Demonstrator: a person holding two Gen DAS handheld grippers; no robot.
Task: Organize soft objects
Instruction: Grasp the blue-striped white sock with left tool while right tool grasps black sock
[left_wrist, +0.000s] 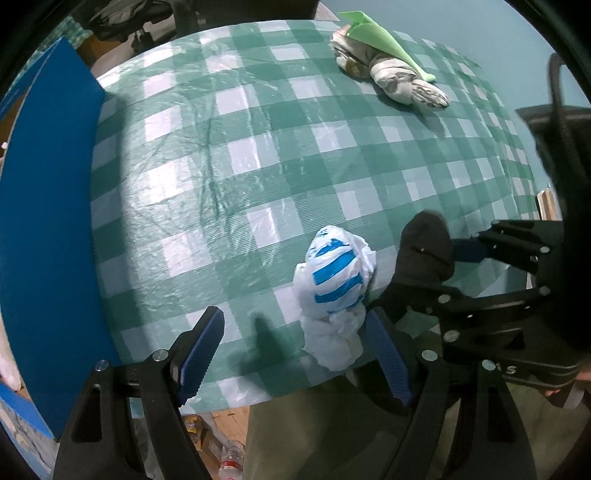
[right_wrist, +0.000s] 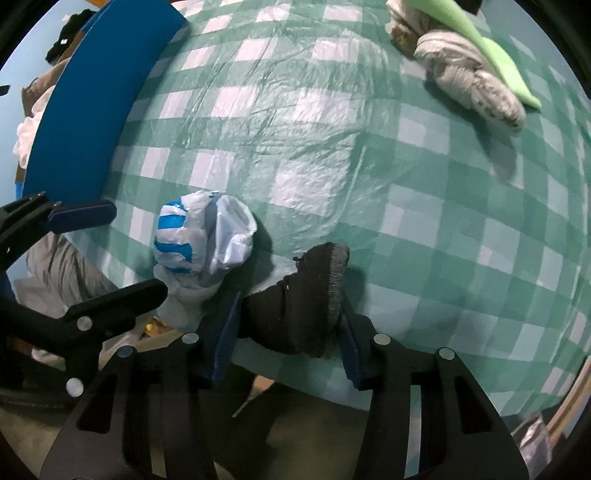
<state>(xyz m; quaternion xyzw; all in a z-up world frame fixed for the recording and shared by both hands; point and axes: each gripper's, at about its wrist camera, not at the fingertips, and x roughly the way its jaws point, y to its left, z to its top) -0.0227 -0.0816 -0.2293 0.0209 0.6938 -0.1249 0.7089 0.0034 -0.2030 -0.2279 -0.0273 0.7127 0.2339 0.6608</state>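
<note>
A white plastic bag with blue stripes (left_wrist: 338, 291) lies near the table's front edge, against the inner side of my left gripper's right finger. My left gripper (left_wrist: 295, 356) is open around it; the left finger is well clear of the bag. My right gripper (right_wrist: 286, 332) is shut on a black sock (right_wrist: 306, 299) just right of the bag (right_wrist: 205, 240); the sock also shows in the left wrist view (left_wrist: 424, 247). A grey-white knotted cloth (left_wrist: 391, 74) with a green cloth (left_wrist: 376, 37) lying over it sits at the far right.
The table has a green-and-white checked plastic cover (left_wrist: 240, 155). A blue box wall (left_wrist: 48, 221) stands along the table's left side, also in the right wrist view (right_wrist: 92, 99). Clutter lies on the floor below the front edge (left_wrist: 229, 454).
</note>
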